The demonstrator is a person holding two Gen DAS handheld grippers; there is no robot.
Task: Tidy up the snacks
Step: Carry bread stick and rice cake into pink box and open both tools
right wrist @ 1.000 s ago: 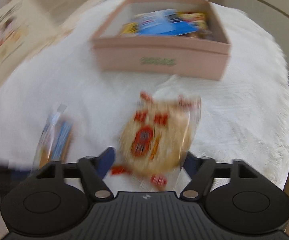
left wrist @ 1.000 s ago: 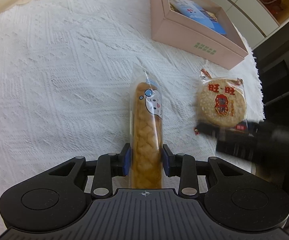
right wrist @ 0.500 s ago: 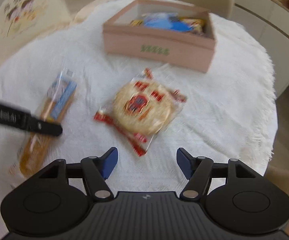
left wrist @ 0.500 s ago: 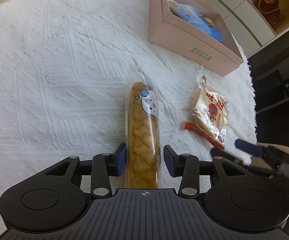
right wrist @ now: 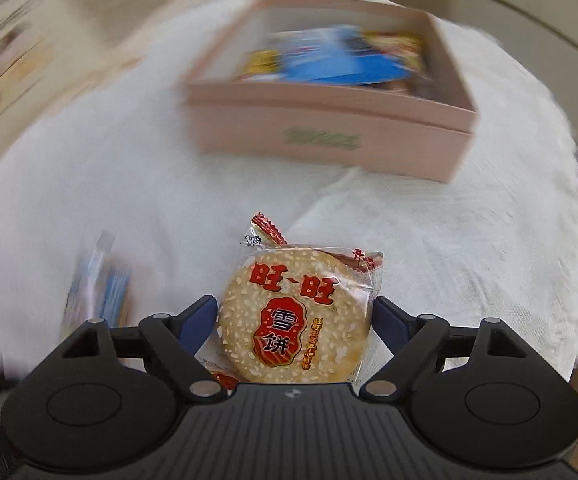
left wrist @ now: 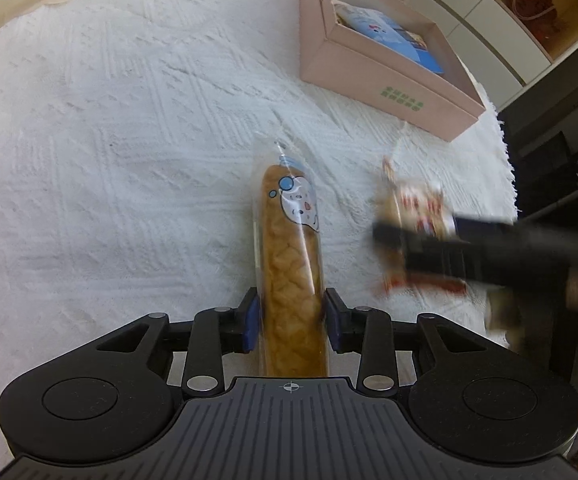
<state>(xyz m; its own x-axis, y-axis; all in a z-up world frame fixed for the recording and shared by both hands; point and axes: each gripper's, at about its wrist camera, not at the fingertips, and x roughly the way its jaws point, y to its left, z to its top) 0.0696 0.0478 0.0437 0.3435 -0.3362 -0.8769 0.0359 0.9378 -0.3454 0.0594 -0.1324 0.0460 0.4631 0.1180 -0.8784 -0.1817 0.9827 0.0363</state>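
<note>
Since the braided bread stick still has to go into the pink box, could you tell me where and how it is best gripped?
Grip the bread stick across its narrow width at the near end, approaching along its length, as the left gripper does. It lies flat on the tablecloth, pointing away, so the blue pads fit its long sides.

colours on my feed right now

i'm seeing a golden-brown braided bread stick with a white-and-blue cartoon face, a speckled tan rice cracker pack with red lettering, a pale pink box with a green logo, and a white textured tablecloth.
</note>
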